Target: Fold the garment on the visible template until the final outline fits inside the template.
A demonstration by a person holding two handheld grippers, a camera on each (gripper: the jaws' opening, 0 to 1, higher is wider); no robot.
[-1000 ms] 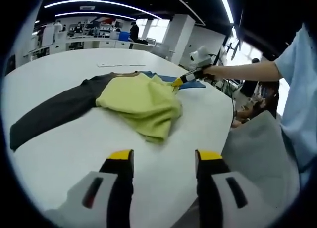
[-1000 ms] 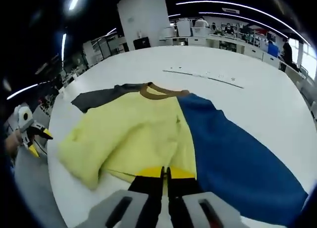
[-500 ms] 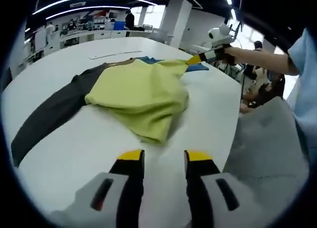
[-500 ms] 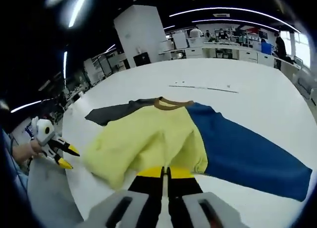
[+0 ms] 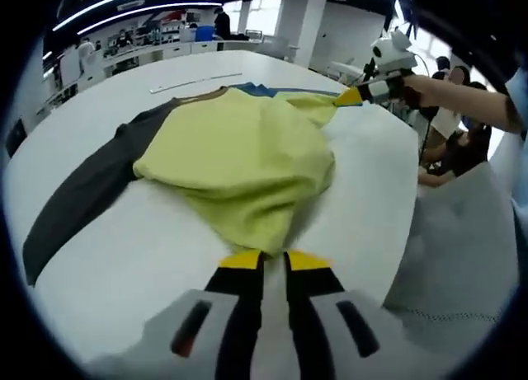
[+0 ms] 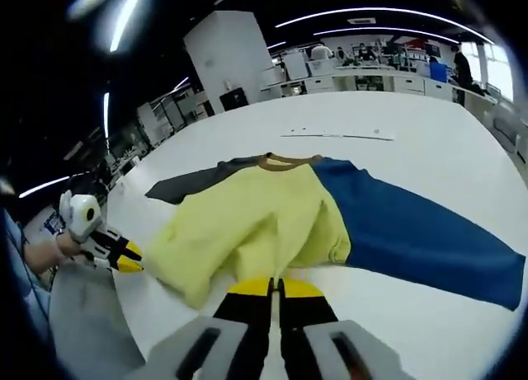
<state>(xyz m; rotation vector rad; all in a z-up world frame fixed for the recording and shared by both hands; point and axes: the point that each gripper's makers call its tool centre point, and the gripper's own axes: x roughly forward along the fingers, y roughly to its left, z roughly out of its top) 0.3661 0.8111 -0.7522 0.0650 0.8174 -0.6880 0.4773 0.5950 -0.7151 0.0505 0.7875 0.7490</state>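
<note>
Garment (image 5: 239, 157) is spread on the white table (image 5: 107, 248); soft, limp fabric, best pinched at hems. Left gripper (image 5: 264, 260) and right gripper (image 6: 276, 288) are each clamped on yellow hem.

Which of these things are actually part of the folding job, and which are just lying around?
Part of the job: the garment, the left gripper and right gripper gripping its hem, the white table.

Lying about: thin strip on the table, background desks.

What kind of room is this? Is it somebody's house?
Probably not a house: it looks like a big lab or workshop. There are long ceiling light strips, rows of workbenches with equipment, and a large white table.
</note>
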